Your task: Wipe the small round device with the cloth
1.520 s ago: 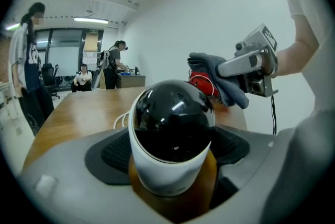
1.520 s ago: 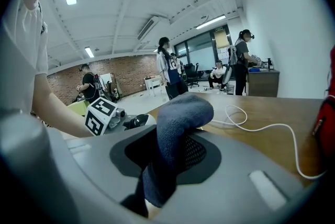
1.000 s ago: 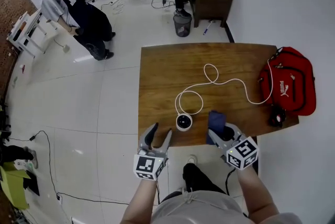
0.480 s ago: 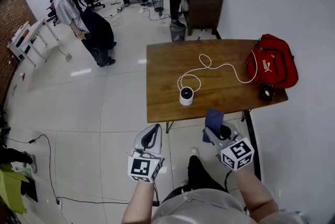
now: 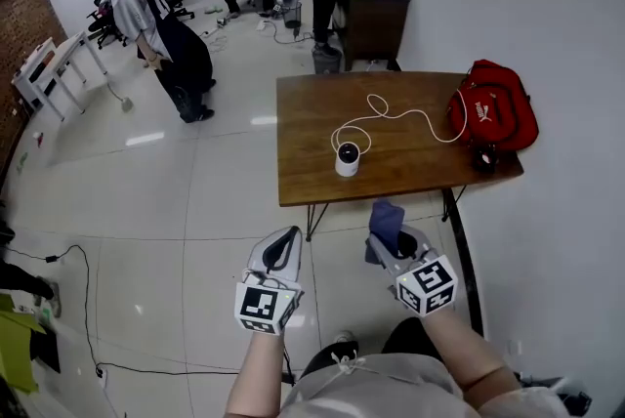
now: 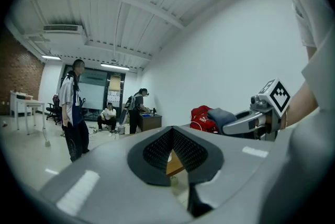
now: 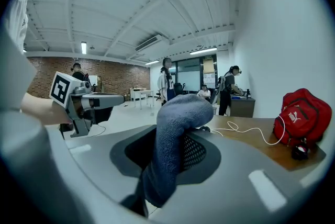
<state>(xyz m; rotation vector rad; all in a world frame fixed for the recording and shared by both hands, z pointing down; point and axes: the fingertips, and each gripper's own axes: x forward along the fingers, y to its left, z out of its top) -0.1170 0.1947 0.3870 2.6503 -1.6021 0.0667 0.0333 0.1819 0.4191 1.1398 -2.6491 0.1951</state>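
Gripping a soft, thick-knit blue cloth (image 5: pixel 386 219), the right gripper (image 5: pixel 389 245) has its jaws clamped on a fold that bulges out, rounded, past the perforated black pads. The left gripper (image 5: pixel 283 242) has its jaws pressed together with nothing between them. Both hang over glossy pale floor tiles (image 5: pixel 195 211), short of the near edge of the tabletop (image 5: pixel 303 152) and clear of it.

The small round device (image 5: pixel 347 158), a squat white cylinder with a dark shiny top, stands on the brown wood grain close to the near edge, left of its middle. A thin white cable (image 5: pixel 391 118) curls in a loop behind it and snakes across to the right edge, where a red fabric bag (image 5: pixel 493 116) lies slumped; what it holds cannot be seen. A small dark object (image 5: pixel 481 158) sits at the near right corner, too small to identify.

A white wall (image 5: pixel 547 35) runs just beside the right edge. Left of the table the floor lies open, with a standing person (image 5: pixel 151 20) well off.
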